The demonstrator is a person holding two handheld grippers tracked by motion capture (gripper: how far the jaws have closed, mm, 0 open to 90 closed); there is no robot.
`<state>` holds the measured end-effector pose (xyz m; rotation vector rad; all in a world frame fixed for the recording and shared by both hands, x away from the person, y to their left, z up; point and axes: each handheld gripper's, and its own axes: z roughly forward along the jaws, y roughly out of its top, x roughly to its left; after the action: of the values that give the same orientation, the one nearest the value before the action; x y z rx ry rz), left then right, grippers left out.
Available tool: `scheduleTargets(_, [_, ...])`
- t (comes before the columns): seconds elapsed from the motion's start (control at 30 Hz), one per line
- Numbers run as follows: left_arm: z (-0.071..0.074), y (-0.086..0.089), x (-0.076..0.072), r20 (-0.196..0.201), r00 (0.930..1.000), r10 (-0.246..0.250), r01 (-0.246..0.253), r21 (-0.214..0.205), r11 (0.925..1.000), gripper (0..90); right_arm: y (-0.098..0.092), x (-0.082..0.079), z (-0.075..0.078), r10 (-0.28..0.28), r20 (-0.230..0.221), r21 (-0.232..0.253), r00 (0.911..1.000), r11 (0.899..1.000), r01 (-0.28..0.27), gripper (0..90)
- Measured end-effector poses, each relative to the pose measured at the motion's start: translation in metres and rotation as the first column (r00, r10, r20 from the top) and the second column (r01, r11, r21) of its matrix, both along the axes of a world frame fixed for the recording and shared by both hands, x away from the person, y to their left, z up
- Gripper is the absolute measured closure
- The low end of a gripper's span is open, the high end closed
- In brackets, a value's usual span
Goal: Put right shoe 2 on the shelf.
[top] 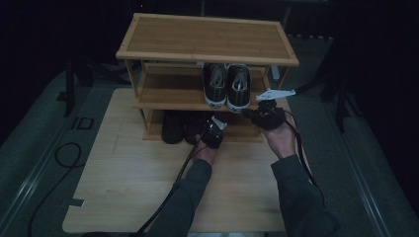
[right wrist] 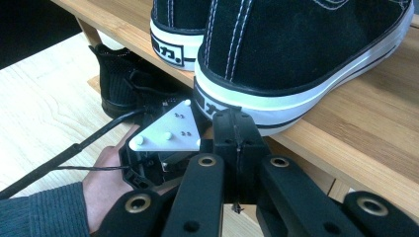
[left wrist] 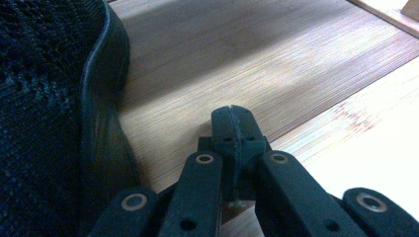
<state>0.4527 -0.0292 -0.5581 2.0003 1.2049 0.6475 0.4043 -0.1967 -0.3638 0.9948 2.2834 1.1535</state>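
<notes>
A pair of black sneakers with white soles stands on the middle shelf of a bamboo shoe rack. The heel of the right sneaker is just beyond my right gripper, which is shut and empty at the shelf edge. A pair of black mesh shoes sits on the bottom shelf. My left gripper is low at that shelf, shut on nothing, with one black mesh shoe close on its left, apart from the jaws.
The rack stands on a light wooden board laid on a grey floor. Its top shelf is bare. A black cable loops on the floor at the left. Dark stands rise at the right.
</notes>
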Motion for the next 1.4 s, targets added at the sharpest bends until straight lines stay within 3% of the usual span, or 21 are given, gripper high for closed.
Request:
scheduleTargets(0.3, [0.0, 0.0, 0.0, -0.001, 1.0, 0.002, -0.002, 0.001, 1.0, 90.0, -0.006, -0.001, -0.002, -0.04, 0.016, -0.006, 0.9991, 0.999, 0.04, 90.0])
scheduleTargets(0.63, [0.0, 0.0, 0.0, -0.003, 1.0, -0.001, 0.001, 0.004, 1.0, 90.0, 0.004, 0.003, -0.005, -0.038, 0.022, -0.016, 0.999, 0.999, 0.038, 90.0])
scheduleTargets(1.07, [0.0, -0.001, 0.0, 0.002, 1.0, 0.004, -0.004, -0.005, 1.0, 90.0, 0.002, 0.005, -0.007, -0.063, 0.03, -0.001, 0.9976, 0.998, 0.063, 90.0])
scheduleTargets(1.17, [0.0, 0.0, 0.0, -0.004, 1.0, -0.006, 0.006, -0.003, 1.0, 90.0, 0.003, 0.008, -0.009, -0.104, 0.048, -0.027, 0.9934, 0.994, 0.105, 90.0])
scheduleTargets(1.23, [0.0, 0.0, 0.0, -0.003, 1.0, -0.005, 0.005, -0.003, 1.0, 90.0, 0.003, 0.012, -0.012, -0.103, 0.018, 0.017, 0.9945, 0.995, 0.103, 90.0])
scheduleTargets(1.4, [0.0, 0.0, 0.0, -0.003, 1.0, -0.005, 0.005, -0.002, 1.0, 90.0, 0.005, 0.013, -0.013, -0.087, 0.023, 0.011, 0.9959, 0.996, 0.087, 90.0])
